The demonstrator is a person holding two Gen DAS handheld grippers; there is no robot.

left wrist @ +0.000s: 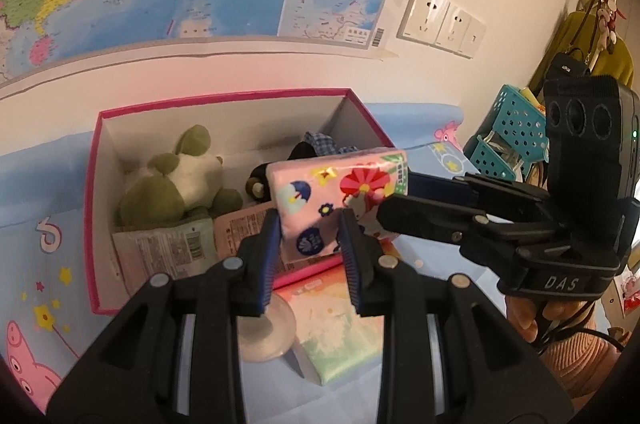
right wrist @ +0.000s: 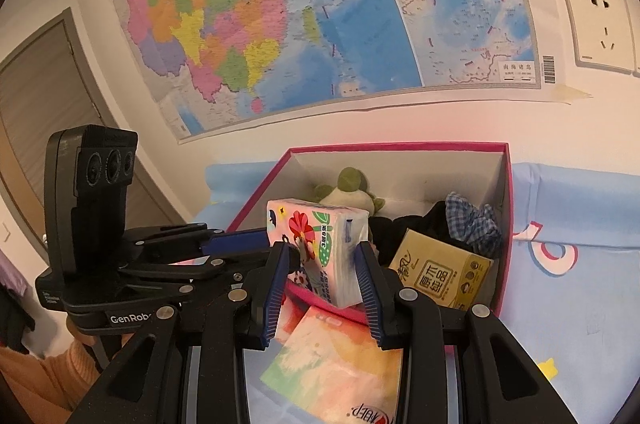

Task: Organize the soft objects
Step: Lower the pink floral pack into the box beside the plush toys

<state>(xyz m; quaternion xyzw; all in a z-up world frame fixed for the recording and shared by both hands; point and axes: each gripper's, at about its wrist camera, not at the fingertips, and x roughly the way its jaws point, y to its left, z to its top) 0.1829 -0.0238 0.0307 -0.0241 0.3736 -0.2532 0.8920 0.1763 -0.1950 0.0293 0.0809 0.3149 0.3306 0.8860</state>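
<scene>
Pink-rimmed box (left wrist: 93,192), sitting on the blue cartoon-print cover (left wrist: 24,192), already holding from left to right: green plush (left wrist: 176,180), flat packets (left wrist: 168,248), dark and checked cloth (right wrist: 472,220), yellow tissue pack (right wrist: 444,272). Left gripper (left wrist: 308,236) and right gripper (right wrist: 324,260) both clamping the flowered tissue pack (left wrist: 340,192), hovering over the box's near rim. Pastel tissue pack (right wrist: 340,356) lying outside, still waiting; task judged mostly done

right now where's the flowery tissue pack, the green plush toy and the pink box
flowery tissue pack (left wrist: 340,192), left wrist view, on its pink printed front face
green plush toy (left wrist: 176,180), left wrist view, on its pale face between the green ears
pink box (right wrist: 396,146), right wrist view, on the far rim
</scene>
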